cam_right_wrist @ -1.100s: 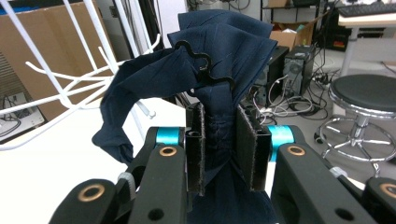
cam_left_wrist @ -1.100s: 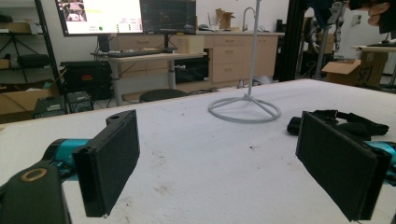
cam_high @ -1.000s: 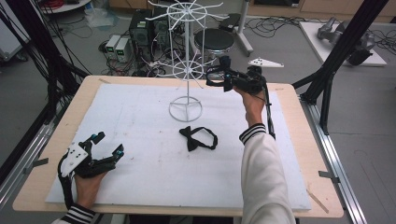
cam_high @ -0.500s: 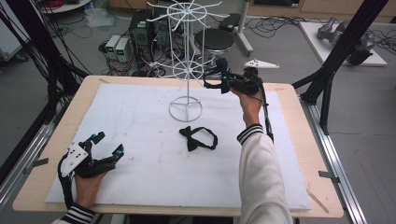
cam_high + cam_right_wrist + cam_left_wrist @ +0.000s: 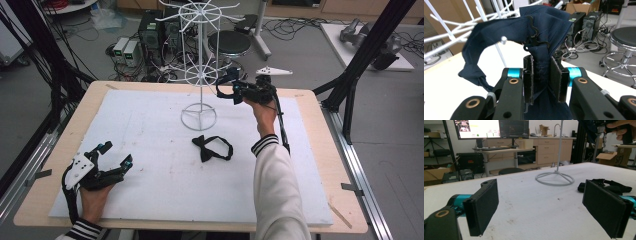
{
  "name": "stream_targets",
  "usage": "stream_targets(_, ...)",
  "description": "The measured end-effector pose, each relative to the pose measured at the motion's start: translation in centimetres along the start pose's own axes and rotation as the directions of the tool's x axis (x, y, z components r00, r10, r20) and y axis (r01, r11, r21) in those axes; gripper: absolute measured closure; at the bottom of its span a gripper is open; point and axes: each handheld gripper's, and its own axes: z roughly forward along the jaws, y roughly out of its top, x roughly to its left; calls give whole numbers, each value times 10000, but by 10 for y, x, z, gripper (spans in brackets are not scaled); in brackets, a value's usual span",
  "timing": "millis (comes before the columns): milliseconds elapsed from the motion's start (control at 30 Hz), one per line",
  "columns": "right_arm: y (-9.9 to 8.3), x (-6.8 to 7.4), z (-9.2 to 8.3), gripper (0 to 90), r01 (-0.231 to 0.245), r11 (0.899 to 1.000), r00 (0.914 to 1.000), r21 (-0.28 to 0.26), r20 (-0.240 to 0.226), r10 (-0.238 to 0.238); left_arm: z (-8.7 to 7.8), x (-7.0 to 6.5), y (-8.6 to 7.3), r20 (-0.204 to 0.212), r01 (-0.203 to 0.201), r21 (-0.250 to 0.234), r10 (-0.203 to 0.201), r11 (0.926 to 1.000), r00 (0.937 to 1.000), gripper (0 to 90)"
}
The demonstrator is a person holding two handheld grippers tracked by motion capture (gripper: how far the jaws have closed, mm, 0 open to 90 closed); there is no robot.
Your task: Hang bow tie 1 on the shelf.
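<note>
Cloth (image 5: 506, 27) clenched in my right tongs (image 5: 541, 75) nears the rack (image 5: 199, 75) upper centre; bow tie (image 5: 212, 148) waits mid-frame, left tongs (image 5: 112, 157) released.

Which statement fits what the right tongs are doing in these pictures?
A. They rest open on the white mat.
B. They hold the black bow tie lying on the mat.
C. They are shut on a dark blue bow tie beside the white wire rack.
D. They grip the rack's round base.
C: in the right gripper view the right tongs pinch the dark blue bow tie next to the prongs of the white wire rack.
</note>
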Motion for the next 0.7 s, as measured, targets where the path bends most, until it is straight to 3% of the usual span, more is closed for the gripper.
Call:
stream_targets(433, -6, 5, 5, 727, 299, 9989, 9994, 367, -155, -294, 0, 0, 0, 9, -17, 3, 17, 10000, 10000, 140)
stream_targets(567, -5, 5, 2, 579, 376, 9982, 9993, 473, -45, -374, 0, 0, 0, 15, -10, 2, 10, 10000, 10000, 139)
stream_targets(700, -3, 6, -3, 350, 82, 9980, 9996, 634, 247, -98, 0, 0, 0, 16, -2, -17, 2, 10000, 10000, 139)
